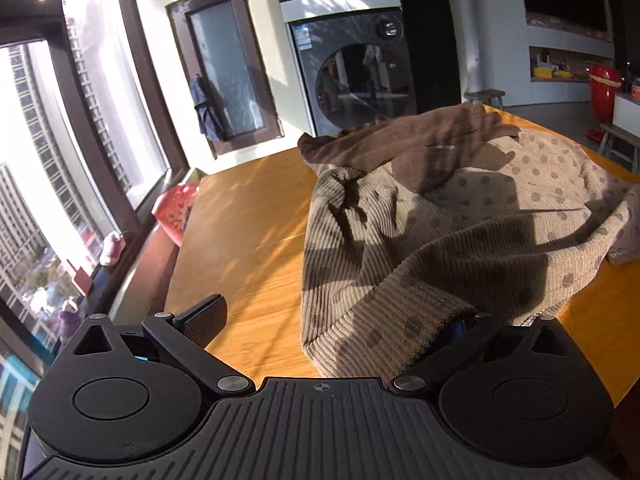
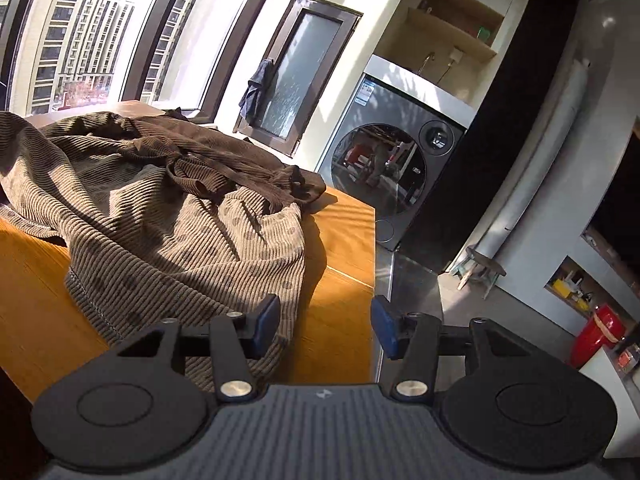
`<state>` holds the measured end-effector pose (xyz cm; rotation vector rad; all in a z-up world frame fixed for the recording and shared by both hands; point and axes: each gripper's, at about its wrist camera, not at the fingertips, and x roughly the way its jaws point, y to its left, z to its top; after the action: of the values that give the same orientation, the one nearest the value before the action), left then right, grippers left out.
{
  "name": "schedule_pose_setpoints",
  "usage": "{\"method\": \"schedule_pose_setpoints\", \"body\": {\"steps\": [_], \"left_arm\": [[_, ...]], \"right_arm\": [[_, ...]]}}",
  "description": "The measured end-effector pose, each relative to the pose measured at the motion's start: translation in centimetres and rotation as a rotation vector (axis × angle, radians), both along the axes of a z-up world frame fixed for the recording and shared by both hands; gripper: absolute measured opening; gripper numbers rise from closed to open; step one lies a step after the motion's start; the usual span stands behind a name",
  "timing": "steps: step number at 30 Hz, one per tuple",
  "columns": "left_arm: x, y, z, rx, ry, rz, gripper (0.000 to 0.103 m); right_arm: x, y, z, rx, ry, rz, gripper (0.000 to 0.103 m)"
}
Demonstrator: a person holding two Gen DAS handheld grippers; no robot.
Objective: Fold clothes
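— Two garments on the wooden table (image 1: 248, 216)?
— Yes: a dotted ribbed sweater (image 1: 460, 240) with brown trousers (image 1: 400, 140) on top; window left, washing machine (image 2: 400, 168) behind.
— Grippers?
— Left gripper (image 1: 332, 322) stands wide, the sweater's cuff draped against its right finger, unclamped. Right gripper (image 2: 326, 324) is parted, empty, left pad at the hem.

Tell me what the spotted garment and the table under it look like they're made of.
The spotted garment looks like a soft ribbed knit or fine corduroy, matte beige with woven-in grey dots; the raised parallel ridges and limp folds suggest it. The table looks like wood or bamboo board, orange-toned with a smooth, slightly glossy finish; faint grain lines and a sunlit sheen show. Whether it is solid or veneer can't be told.
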<state>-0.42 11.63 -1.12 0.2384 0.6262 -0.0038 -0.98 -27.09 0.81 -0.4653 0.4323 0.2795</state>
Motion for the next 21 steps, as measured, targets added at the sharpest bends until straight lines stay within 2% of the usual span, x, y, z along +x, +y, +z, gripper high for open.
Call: {"method": "schedule_pose_setpoints", "body": {"steps": [1,3,7,10,13,15,18,19,21], "left_arm": [[0.1,-0.4,-0.1,0.010,0.002,-0.011,0.103],[0.7,-1.1,0.0,0.030,-0.009,-0.028,0.103],[2.5,-2.1,2.5,0.034,-0.112,-0.021,0.103],[3.4,-2.2,4.5,0.017,-0.193,0.007,0.103],[3.2,-2.0,5.2,0.012,-0.226,0.026,0.103],[2.7,-1.8,4.6,0.013,-0.207,0.021,0.103],[1.7,-1.8,2.2,-0.022,-0.129,-0.054,0.103],[1.4,-1.9,1.3,-0.030,-0.101,-0.081,0.103],[0.5,-2.5,-0.6,0.003,-0.059,-0.106,0.103]], "right_arm": [[-0.5,0.0,0.0,0.035,0.033,0.046,0.057],[-1.9,2.0,-0.5,0.044,0.083,0.169,0.062],[-4.0,8.7,-1.0,-0.021,0.034,0.372,0.073],[-3.6,13.0,-1.6,-0.060,-0.020,0.431,0.079],[-1.8,15.4,-2.7,-0.103,-0.078,0.380,0.078],[-0.8,14.5,-2.1,-0.076,-0.143,0.273,0.077],[0.6,11.9,-0.8,-0.042,-0.181,0.123,0.077],[0.8,11.1,-0.7,-0.054,-0.176,0.102,0.077],[0.3,9.0,-1.3,-0.102,-0.156,0.089,0.078]]}}
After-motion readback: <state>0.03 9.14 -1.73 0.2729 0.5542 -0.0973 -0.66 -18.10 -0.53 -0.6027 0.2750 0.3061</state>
